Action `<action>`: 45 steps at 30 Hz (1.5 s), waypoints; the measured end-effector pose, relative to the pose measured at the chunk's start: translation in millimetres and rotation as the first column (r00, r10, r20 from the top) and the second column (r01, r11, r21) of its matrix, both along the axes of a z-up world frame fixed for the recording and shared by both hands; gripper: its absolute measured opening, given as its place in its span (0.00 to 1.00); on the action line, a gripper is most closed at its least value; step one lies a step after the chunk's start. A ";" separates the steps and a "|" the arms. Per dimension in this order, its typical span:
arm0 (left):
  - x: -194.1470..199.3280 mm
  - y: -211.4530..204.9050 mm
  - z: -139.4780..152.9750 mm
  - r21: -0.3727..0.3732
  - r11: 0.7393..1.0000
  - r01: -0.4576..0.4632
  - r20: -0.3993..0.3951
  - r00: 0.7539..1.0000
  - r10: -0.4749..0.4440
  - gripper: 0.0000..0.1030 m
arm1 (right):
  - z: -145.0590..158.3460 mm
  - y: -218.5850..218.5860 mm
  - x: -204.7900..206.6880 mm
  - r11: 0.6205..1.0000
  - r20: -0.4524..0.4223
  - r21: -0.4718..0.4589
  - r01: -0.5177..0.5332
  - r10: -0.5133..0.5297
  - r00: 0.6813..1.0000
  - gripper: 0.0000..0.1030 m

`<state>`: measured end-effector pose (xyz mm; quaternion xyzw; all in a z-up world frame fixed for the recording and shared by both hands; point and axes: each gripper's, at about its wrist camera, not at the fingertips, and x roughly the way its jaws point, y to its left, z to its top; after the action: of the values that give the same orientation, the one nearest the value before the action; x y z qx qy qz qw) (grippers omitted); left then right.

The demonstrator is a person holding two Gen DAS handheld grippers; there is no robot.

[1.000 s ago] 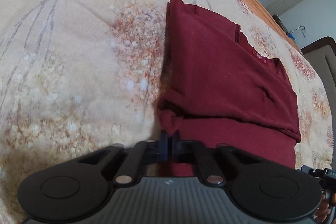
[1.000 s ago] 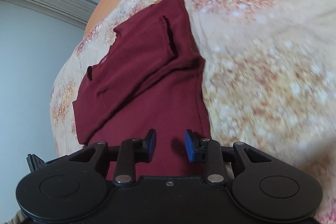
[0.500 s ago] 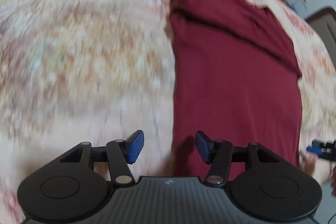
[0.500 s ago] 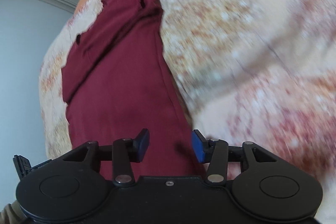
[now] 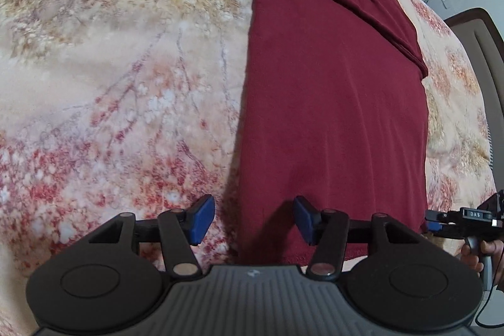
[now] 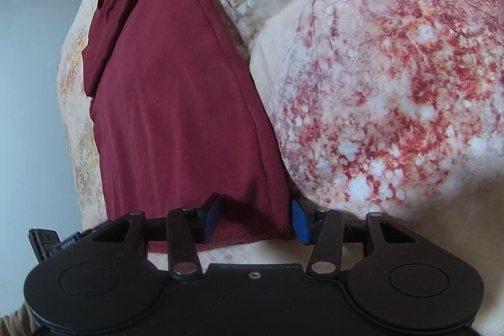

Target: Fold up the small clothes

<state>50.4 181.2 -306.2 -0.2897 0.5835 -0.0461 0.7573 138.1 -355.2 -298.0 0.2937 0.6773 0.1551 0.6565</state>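
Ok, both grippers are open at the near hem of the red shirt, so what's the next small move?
Probably close both on the hem. The left gripper straddles the shirt's left corner and the right gripper its right corner, both open. Pinching would let the hem lift toward the folded top.

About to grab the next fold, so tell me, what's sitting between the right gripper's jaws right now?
In the right wrist view, the maroon garment's near hem corner lies between the open jaws of the right gripper, over the floral bedspread.

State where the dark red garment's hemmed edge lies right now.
In both wrist views, the hem lies nearest the cameras on the floral bedspread, with each open claw at one bottom corner.
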 end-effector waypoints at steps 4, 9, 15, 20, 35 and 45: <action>-1.0 -6.4 1.8 -0.078 0.997 0.019 -0.008 1.000 -0.020 0.47 | 7.4 0.7 1.9 0.999 0.026 0.037 -0.026 0.026 0.999 0.07; -9.3 -11.8 9.4 -0.050 0.999 0.016 0.007 1.000 -0.016 0.10 | 23.6 -4.0 5.8 0.994 0.054 0.105 -0.022 0.017 0.998 0.05; -28.8 2.5 45.3 -0.152 0.988 0.003 0.099 0.995 0.012 0.05 | 62.2 -28.9 -0.9 0.955 0.092 0.295 -0.043 0.017 0.996 0.04; -35.8 14.1 27.2 -0.061 0.997 -0.053 -0.004 0.999 0.053 0.05 | 47.9 -45.0 -9.1 0.978 0.034 0.210 -0.007 0.000 0.999 0.03; -37.5 -48.1 69.4 0.346 0.892 0.291 -0.007 0.951 -0.308 0.47 | 54.5 -6.3 7.2 0.981 0.100 -0.121 -0.149 0.161 0.982 0.55; -77.5 -139.3 64.5 0.723 0.192 0.663 -0.116 0.390 -0.913 0.54 | 103.1 2.5 7.1 0.979 0.226 -0.189 -0.078 0.121 0.967 0.62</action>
<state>-27.0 41.9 -241.7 0.3685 0.4756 -0.2720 0.7510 145.2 -352.7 -194.9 0.1787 0.6193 0.1604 0.7476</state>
